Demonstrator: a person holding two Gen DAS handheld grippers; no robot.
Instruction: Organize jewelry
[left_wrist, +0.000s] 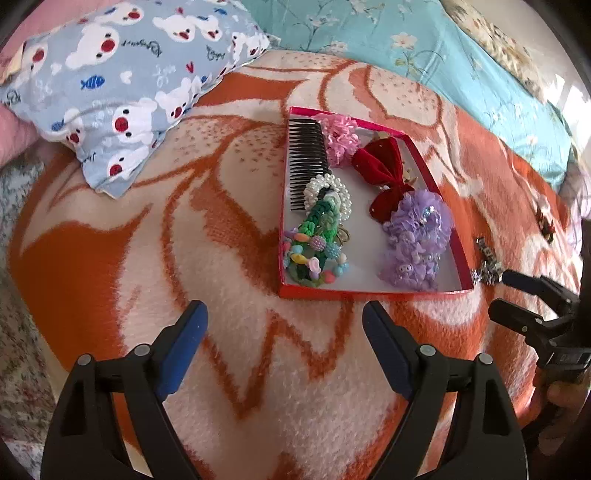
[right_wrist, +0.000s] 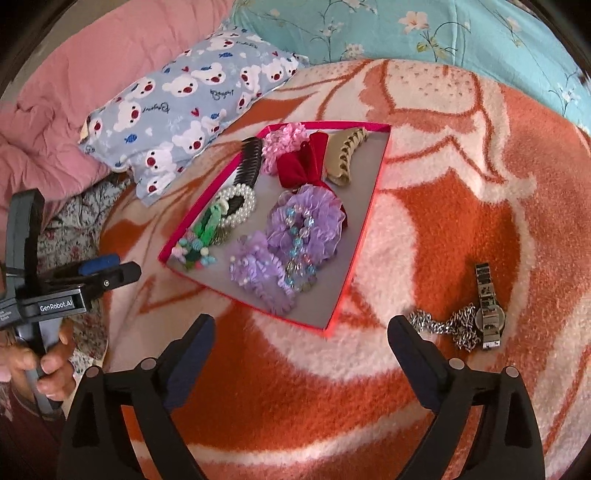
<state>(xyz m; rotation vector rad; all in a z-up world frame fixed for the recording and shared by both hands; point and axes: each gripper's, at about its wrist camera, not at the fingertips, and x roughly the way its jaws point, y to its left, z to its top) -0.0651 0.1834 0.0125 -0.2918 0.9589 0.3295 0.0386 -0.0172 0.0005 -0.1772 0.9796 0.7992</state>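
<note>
A shallow red box (left_wrist: 373, 292) (right_wrist: 364, 229) lies on an orange and white blanket. It holds a black comb (left_wrist: 306, 158), a pearl ring (right_wrist: 236, 206), a red velvet bow (right_wrist: 301, 162), purple scrunchies (right_wrist: 303, 221), a pink scrunchie (left_wrist: 340, 138), a beige claw clip (right_wrist: 345, 155) and colourful bead ties (left_wrist: 310, 254). A silver chain (right_wrist: 443, 325) and a wristwatch (right_wrist: 489, 306) lie on the blanket right of the box. My left gripper (left_wrist: 284, 321) is open and empty, just in front of the box. My right gripper (right_wrist: 301, 332) is open and empty, its right finger near the chain.
A blue bear-print pillow (left_wrist: 122, 85) (right_wrist: 192, 99) lies left of the box. A pink quilt (right_wrist: 74, 85) and a teal floral sheet (left_wrist: 424, 40) lie behind. A small dark clip (left_wrist: 546, 221) lies on the blanket far right.
</note>
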